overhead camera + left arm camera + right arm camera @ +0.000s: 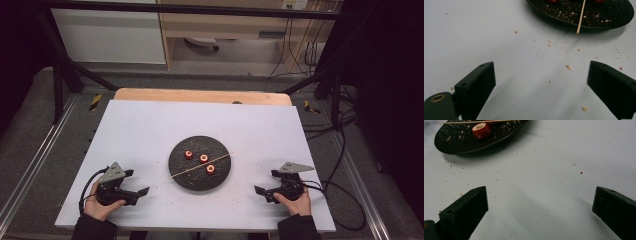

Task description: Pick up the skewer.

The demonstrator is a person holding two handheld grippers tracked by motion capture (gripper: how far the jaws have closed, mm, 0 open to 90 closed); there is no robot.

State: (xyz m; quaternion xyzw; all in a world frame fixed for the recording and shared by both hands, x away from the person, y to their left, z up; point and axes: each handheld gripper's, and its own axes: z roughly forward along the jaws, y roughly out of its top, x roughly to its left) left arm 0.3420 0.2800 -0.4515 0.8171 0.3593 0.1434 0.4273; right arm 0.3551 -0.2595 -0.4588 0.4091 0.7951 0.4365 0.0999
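While three red hollowed fruit pieces are sitting on the black round plate near the middle of the white table, a thin wooden skewer is lying slantwise across that plate, its near-left tip sticking out just past the rim and its far-right tip reaching beyond the opposite edge. One fruit piece is lying on the far-left side of the skewer, a second is sitting just beside the stick around the plate's middle, and a third is resting on the near-right side of it. Crumbs are lying scattered over the plate and on the table around it. To the left of the plate and nearer the person, the left gripper is hovering or resting low over the table, well apart from the plate, its jaws standing spread wide with nothing between them; in the left gripper view the skewer's tip is pointing toward the gap. To the right, the right gripper is sitting at about the same nearness, its jaws likewise spread wide and empty, aiming toward the plate. Each gripper is being held by a hand coming in from the near edge, with a cable trailing off each one.
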